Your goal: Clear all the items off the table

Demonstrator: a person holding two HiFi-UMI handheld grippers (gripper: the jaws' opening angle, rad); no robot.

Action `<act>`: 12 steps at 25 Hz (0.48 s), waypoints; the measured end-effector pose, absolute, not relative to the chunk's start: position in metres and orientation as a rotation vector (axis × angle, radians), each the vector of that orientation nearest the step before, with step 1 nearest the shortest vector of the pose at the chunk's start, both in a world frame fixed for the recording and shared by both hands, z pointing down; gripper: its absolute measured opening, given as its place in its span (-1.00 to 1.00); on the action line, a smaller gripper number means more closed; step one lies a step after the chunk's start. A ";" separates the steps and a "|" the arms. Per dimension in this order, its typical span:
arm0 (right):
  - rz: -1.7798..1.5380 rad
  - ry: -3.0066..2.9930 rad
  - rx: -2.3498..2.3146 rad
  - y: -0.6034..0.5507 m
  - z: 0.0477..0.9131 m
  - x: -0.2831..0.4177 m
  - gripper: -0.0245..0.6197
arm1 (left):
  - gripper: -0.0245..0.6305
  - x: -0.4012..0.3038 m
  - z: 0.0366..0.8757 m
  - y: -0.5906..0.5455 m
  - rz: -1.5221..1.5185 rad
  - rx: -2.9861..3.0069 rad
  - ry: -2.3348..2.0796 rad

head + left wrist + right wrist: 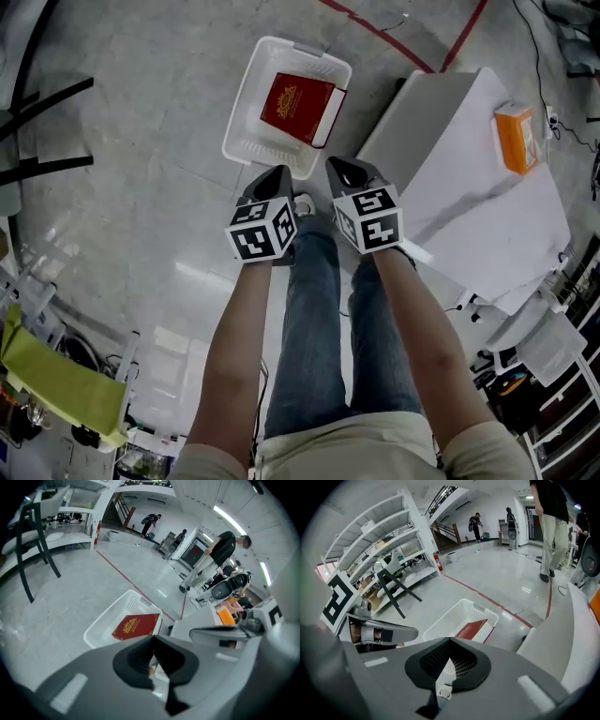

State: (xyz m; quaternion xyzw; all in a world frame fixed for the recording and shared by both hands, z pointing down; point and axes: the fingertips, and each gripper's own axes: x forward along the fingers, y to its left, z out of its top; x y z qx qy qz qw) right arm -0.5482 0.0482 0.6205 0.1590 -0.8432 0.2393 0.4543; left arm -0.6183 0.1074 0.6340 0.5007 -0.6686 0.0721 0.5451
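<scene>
On the floor ahead stands a white plastic basket with a red book lying inside; both also show in the left gripper view, basket and book, and in the right gripper view, basket and book. An orange box lies on the white table at the right. My left gripper and right gripper hang side by side just short of the basket's near rim. Both point steeply down. Both are shut, with nothing between the jaws.
A black chair and white shelving stand at the left. Red tape lines cross the floor beyond the basket. People stand and walk in the background. Cluttered carts sit behind the table's right side.
</scene>
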 end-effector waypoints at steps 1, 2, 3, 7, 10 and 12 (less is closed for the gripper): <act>0.591 -2.082 0.396 0.048 0.619 -0.548 -0.93 | -0.90 -0.618 0.632 0.106 0.175 1.196 -1.584; 0.592 -2.083 0.400 0.048 0.617 -0.547 -0.93 | -0.90 -0.617 0.629 0.105 0.179 1.205 -1.583; 0.592 -2.084 0.404 0.048 0.616 -0.547 -0.93 | -0.90 -0.616 0.626 0.104 0.182 1.213 -1.582; 0.593 -2.096 0.426 0.047 0.604 -0.545 -0.93 | -0.90 -0.612 0.615 0.098 0.193 1.241 -1.573; 0.589 -2.108 0.437 0.045 0.592 -0.541 -0.93 | -0.90 -0.608 0.605 0.092 0.210 1.264 -1.569; 0.588 -2.119 0.446 0.042 0.583 -0.538 -0.93 | -0.90 -0.605 0.596 0.088 0.224 1.280 -1.569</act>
